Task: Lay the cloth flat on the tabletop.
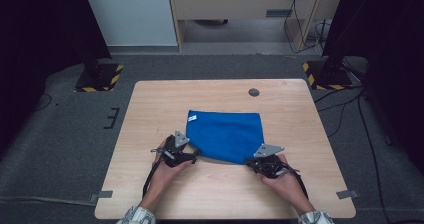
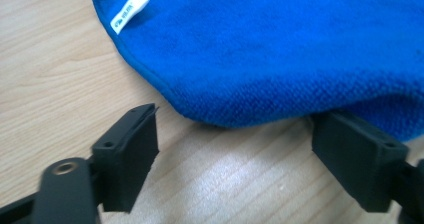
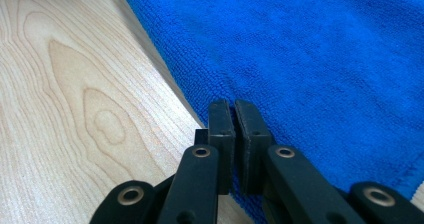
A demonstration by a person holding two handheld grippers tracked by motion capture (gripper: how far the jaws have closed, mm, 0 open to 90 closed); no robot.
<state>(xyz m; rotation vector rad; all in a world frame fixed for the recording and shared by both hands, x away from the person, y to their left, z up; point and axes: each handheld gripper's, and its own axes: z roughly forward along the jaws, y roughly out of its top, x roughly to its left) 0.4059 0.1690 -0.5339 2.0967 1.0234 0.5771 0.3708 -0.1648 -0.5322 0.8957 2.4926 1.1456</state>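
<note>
Cloth, place: blue cloth (image 1: 226, 134) lies flat on the table (image 1: 150, 109), about mid-tabletop, a little toward the near edge; its near edge runs between the two grippers.
Cloth, look: roughly square, far edge straight, near edge slightly bowed; no big folds from above.
High view: left gripper (image 1: 192, 155) at the cloth's near left corner, right gripper (image 1: 250, 162) at its near right corner; a hand behind each, patterned sleeves at the bottom edge.
Left gripper view: adds a white label (image 2: 129, 12) sewn at a corner of the cloth (image 2: 280, 49), the looped weave, and a rolled hem lifted a little off the wood.
Right gripper view: adds the wood grain beside the cloth (image 3: 310, 59) and the hem running diagonally to the jaws.
Left gripper, jaws: wide apart; cloth hem sits between them, one jaw under the raised fold, the other on bare wood. No pinch.
Right gripper, jaws: pressed together at the cloth's edge, a thin slit between; fabric appears nipped there.
</note>
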